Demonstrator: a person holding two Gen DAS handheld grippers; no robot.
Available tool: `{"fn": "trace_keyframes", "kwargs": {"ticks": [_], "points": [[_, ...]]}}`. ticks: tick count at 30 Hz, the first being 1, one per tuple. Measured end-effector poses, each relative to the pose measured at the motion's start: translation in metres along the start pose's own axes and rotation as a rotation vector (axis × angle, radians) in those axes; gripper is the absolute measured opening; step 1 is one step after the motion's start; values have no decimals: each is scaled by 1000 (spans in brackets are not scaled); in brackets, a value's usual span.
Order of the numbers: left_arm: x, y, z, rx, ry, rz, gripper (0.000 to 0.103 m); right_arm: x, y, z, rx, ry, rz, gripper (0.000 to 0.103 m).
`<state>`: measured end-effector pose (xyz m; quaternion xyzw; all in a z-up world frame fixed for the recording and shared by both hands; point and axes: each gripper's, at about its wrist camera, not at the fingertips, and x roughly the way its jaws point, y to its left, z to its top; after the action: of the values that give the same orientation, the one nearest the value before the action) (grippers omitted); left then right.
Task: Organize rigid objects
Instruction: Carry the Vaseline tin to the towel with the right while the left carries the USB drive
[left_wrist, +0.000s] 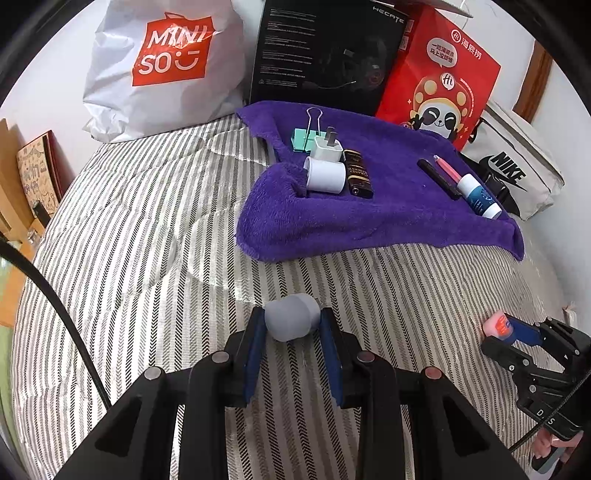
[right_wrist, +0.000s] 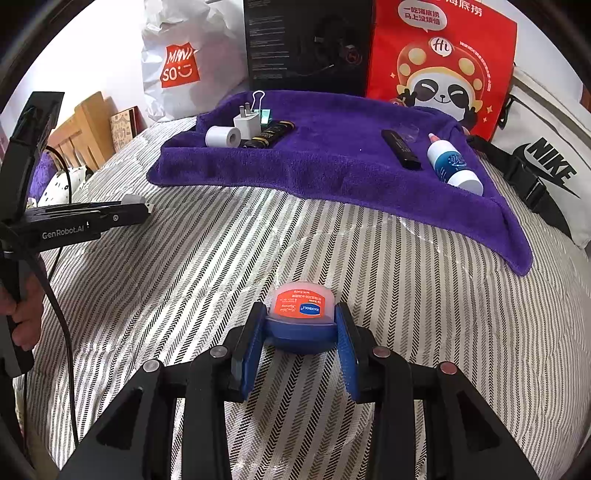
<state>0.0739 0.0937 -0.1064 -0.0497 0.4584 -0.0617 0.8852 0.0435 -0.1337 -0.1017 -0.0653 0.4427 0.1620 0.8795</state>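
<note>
left gripper (left_wrist: 291, 328): jaws nearly closed, blue pads clamped on a small grey rounded plug-like piece (left_wrist: 292, 316) — held just above the striped bedcover (left_wrist: 147, 229), near edge of the scene
right gripper (right_wrist: 300, 325): jaws part-way closed, pads pressing both sides of a lip balm jar (right_wrist: 301, 314) — blue base, pink-orange label side facing up, near centre, over the bedcover
grippers to each other: well apart; in the left view the right one sits at far right, in the right view the left one sits at far left, a hand (right_wrist: 22, 314) on its grip
purple towel (left_wrist: 388, 214): spread on the far half of the bed, front edge hangs toward the near side
towel left cluster: white roll (left_wrist: 325, 175) on its side, white plug adapter (left_wrist: 327, 147) just behind it, dark tube (left_wrist: 357, 172) touching on the right, mint binder clip (left_wrist: 304, 138) farthest back
towel right cluster: black stick (left_wrist: 439, 179), pink pen (left_wrist: 448, 170) beside it, blue-and-white bottle (left_wrist: 478, 197) lying down at the right edge
behind the towel: white MINISO bag (left_wrist: 162, 66) far left, black headset box (left_wrist: 325, 51) centre, red panda bag (left_wrist: 439, 74) right, white NIKE bag (left_wrist: 517, 166) far right
cable (left_wrist: 55, 302): black, runs along the left side of the bed
</note>
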Motion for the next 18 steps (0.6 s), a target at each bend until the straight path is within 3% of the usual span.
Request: {"fn": "trace_keyframes", "kwargs": {"ticks": [5,18], "points": [[-7,1,2,-34,-8,-52,28,-4,-7,2,34,5,32,37],[-16,-13,2,4,-9,-58,28,-18,-20,8,58,-31,32,37]]}}
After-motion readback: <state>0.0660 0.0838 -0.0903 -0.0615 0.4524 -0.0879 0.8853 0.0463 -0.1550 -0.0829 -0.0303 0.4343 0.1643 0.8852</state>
